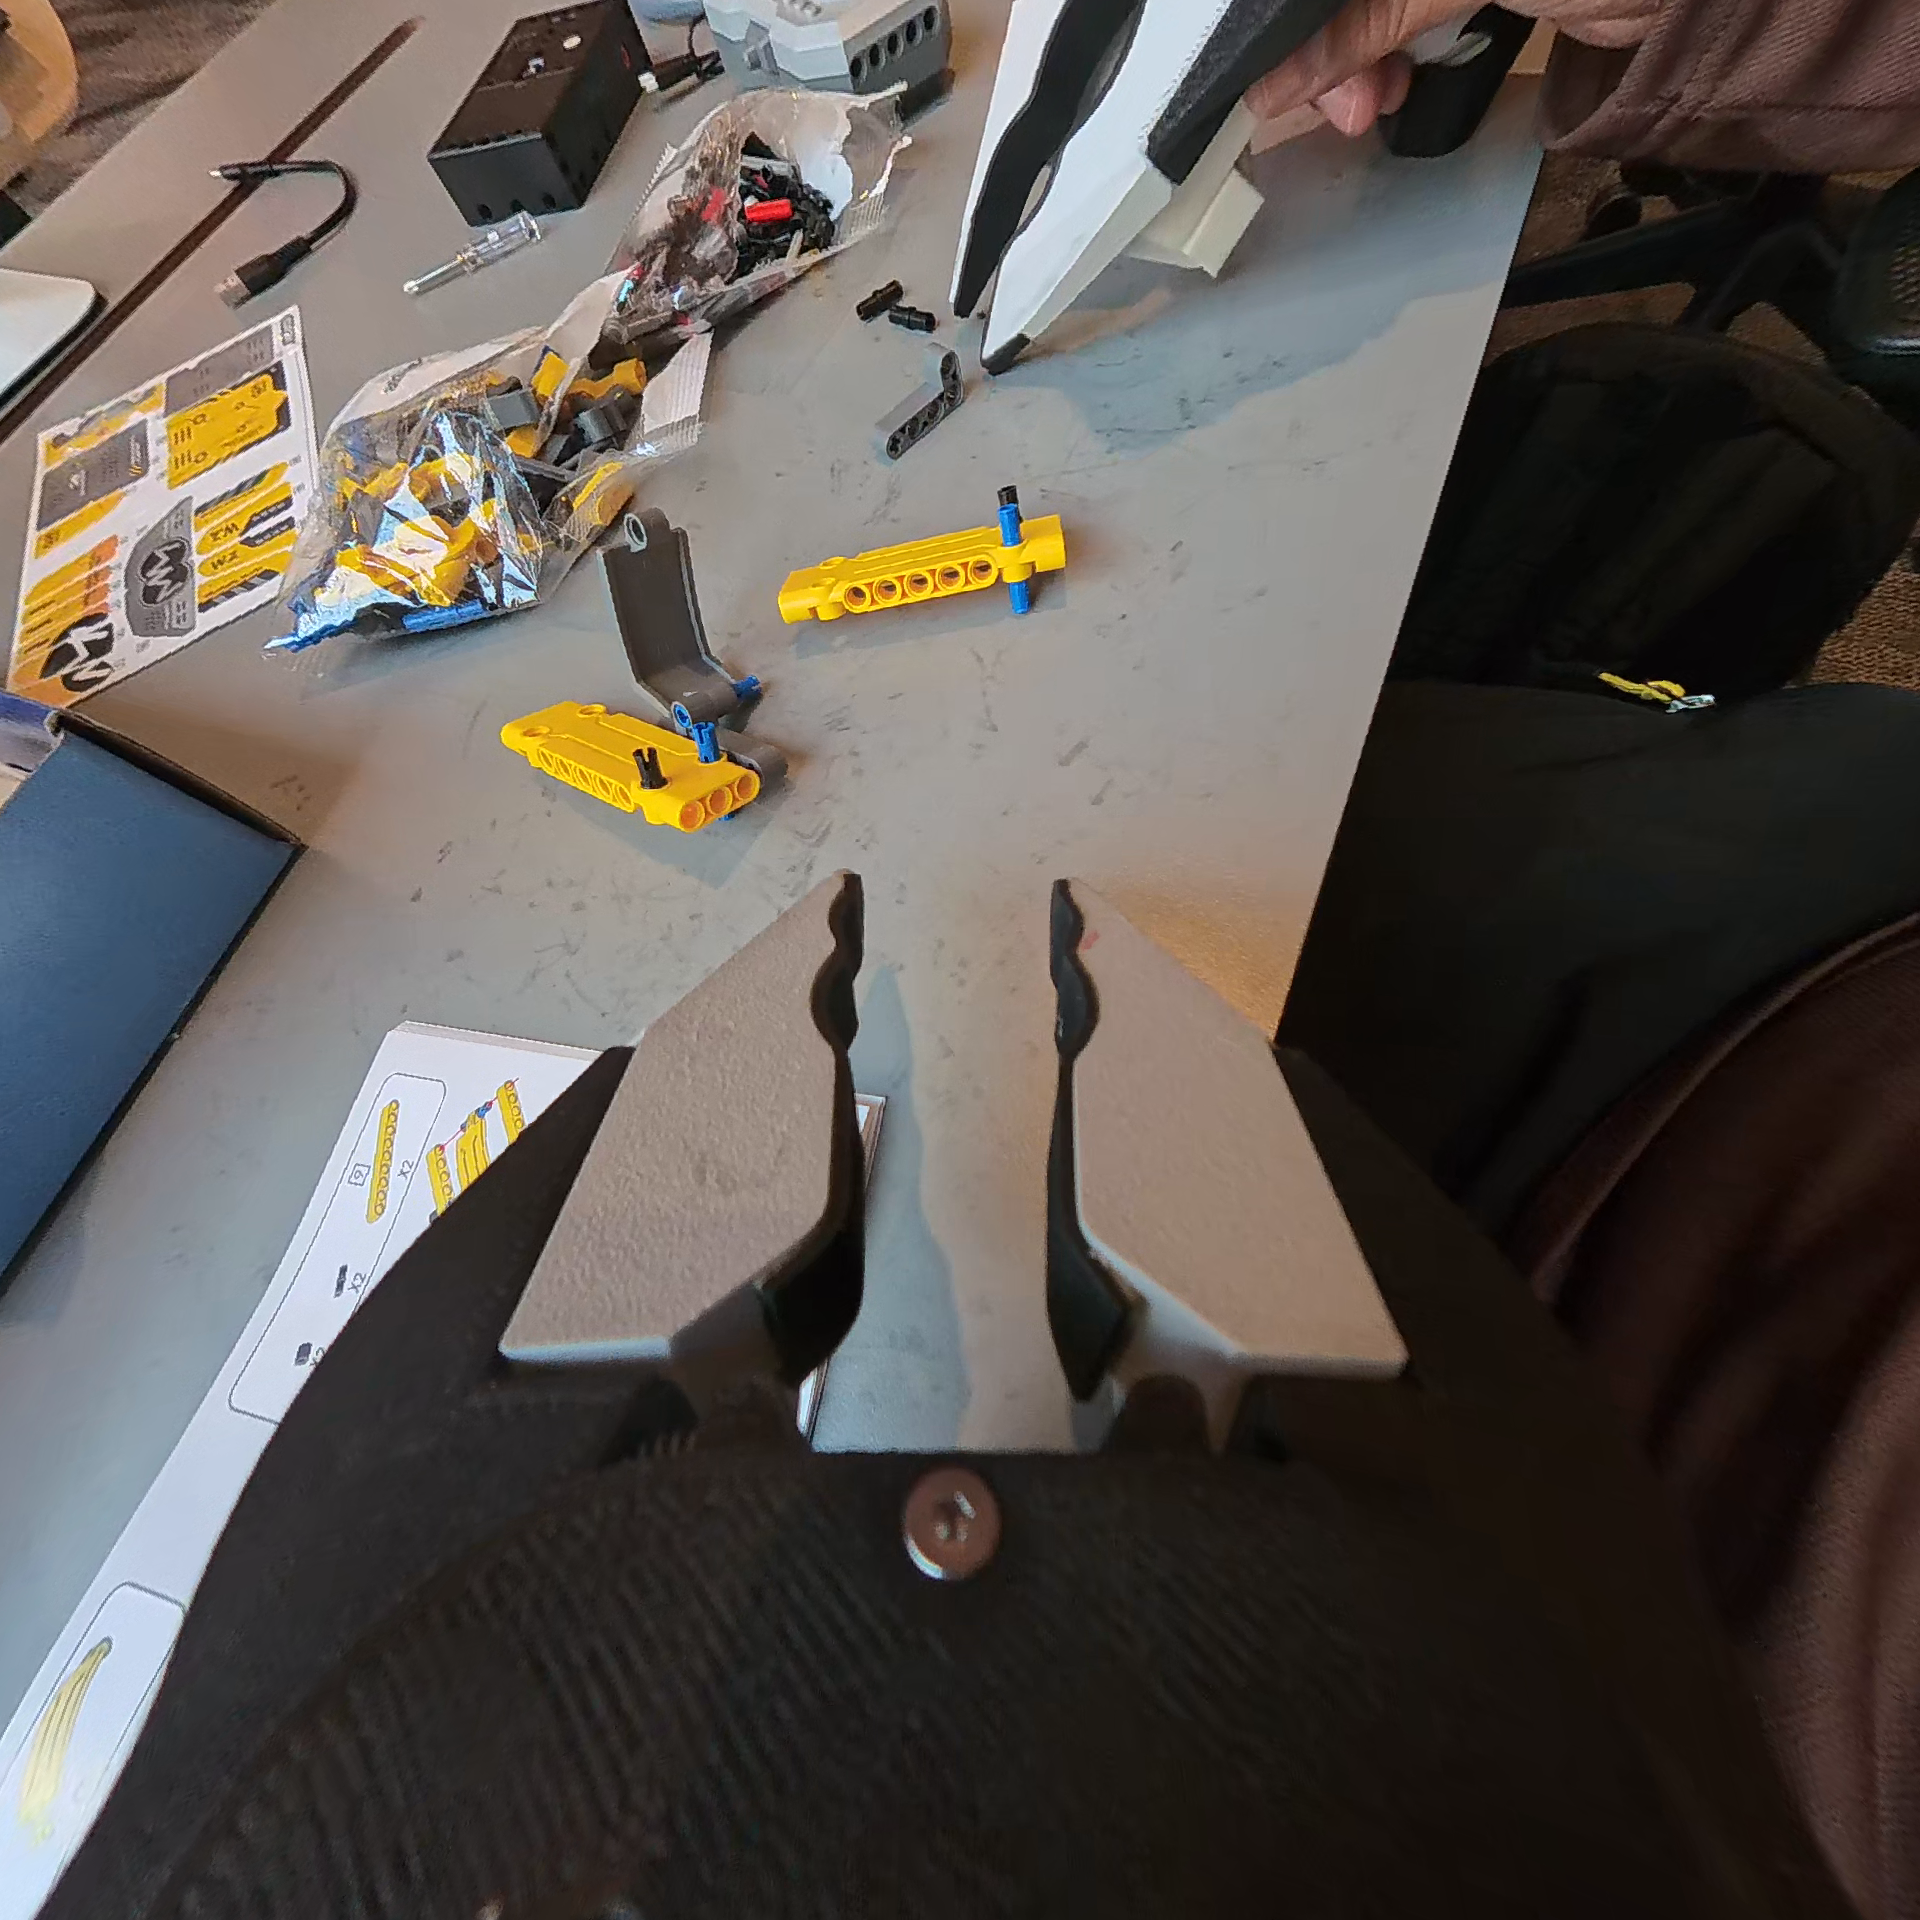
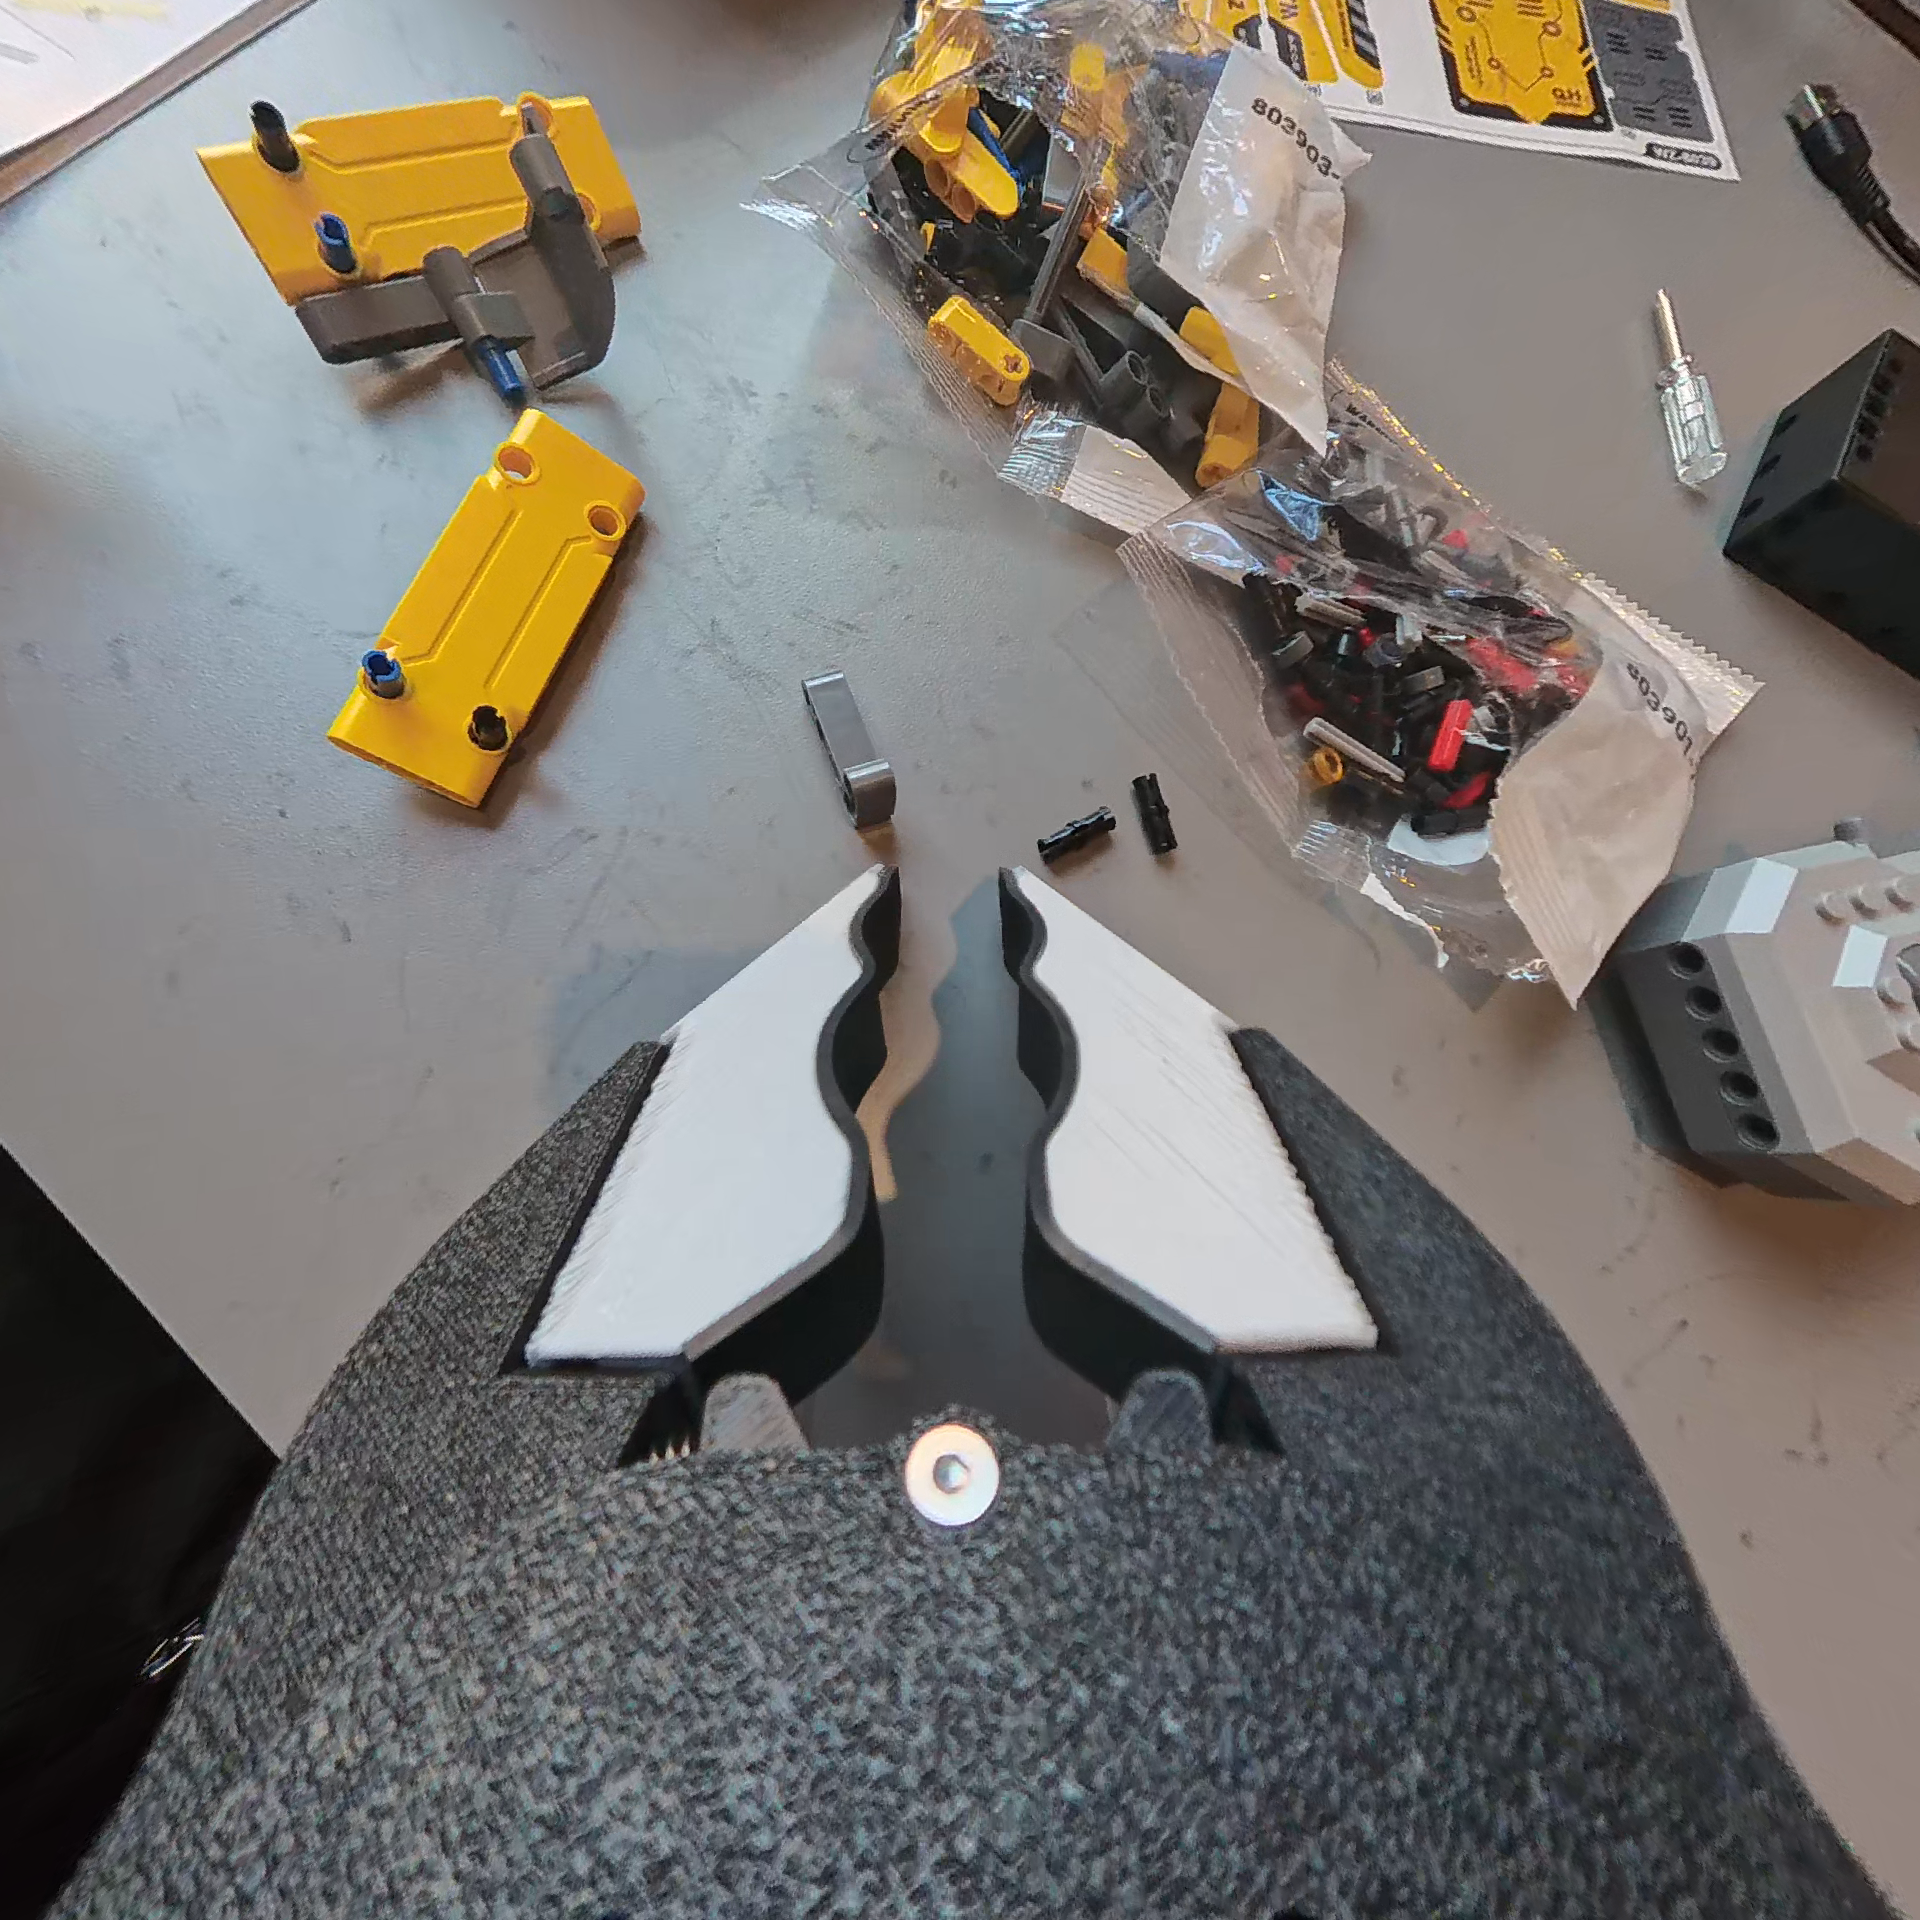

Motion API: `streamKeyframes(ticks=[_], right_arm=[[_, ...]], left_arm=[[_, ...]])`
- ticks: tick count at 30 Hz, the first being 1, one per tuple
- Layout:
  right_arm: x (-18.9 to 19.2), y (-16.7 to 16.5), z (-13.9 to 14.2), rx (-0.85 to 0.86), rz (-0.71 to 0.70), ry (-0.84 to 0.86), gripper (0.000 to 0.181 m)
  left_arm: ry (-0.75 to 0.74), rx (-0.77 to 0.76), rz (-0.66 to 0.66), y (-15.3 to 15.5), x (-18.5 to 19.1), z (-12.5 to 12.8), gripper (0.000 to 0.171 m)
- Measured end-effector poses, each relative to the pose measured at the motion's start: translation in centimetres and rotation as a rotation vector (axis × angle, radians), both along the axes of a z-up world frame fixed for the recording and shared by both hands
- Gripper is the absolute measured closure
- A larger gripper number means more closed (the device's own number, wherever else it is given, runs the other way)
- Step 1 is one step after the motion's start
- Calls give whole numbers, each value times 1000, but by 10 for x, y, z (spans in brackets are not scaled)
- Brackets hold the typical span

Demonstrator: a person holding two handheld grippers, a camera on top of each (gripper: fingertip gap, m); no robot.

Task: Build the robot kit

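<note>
Hovering my right gripper (image 2: 948,883), fingers spread and empty, just short of the small grey bent plastic beam (image 2: 854,750) and two black pins (image 2: 1117,821) on the grey counter (image 2: 260,987). My left gripper (image 1: 956,904) hangs spread, empty, near two pinned yellow panels (image 1: 925,574), apparently half-built.

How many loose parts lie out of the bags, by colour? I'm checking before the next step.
Yellow panels: 2, the second joined to a dark grey piece
Grey beam: 1
Black pins: 2
Total: 5
</note>
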State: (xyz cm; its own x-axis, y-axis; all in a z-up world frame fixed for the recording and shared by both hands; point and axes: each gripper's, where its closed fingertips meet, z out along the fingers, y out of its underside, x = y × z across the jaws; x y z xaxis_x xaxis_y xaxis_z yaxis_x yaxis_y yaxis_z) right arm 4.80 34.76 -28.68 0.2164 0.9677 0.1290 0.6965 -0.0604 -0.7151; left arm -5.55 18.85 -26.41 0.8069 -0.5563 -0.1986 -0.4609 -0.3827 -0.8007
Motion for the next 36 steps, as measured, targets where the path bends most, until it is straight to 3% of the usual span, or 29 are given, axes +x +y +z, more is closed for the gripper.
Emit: streamKeyframes(ticks=[27,36], right_arm=[[9,15,3,-22,-97,35,163],[3,-9,10,-134,-92,110,155]], left_arm=[[-4,-2,-3,0,0,0,138],[-1,-12,-4,0,1,-2,138]])
